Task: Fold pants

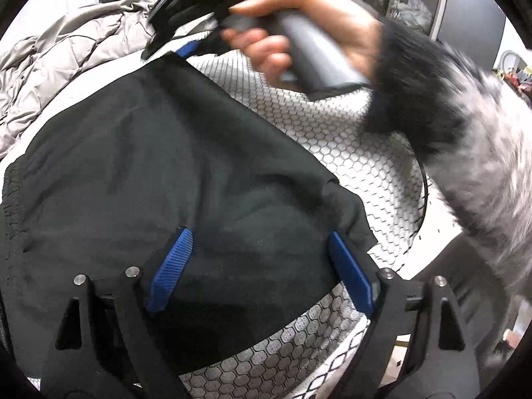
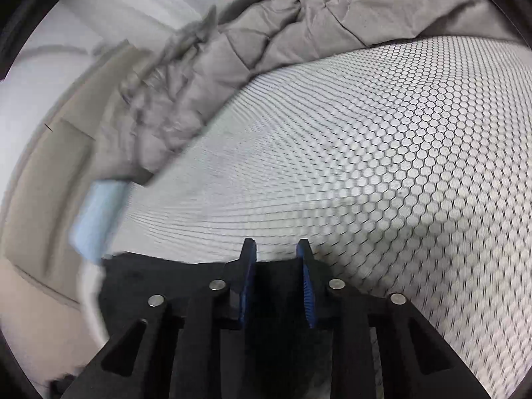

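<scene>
Most of my left view is filled by the black pants [image 1: 159, 173], lying flat on the honeycomb-patterned bed cover [image 1: 332, 139] near its front edge; soft, light cloth, best pinched at the hem or waistband. My left gripper [image 1: 262, 266] hangs wide above them, angled down. My right gripper [image 2: 276, 276] stands narrow, seemingly pinching dark cloth, though blur hides it.

Matt black cloth pants [image 1: 159, 166], honeycomb-print fabric cover [image 2: 382, 153], quilted grey duvet [image 2: 299, 16], ribbed blue fingers [image 1: 171, 269], fuzzy sleeve [image 1: 482, 139]
</scene>
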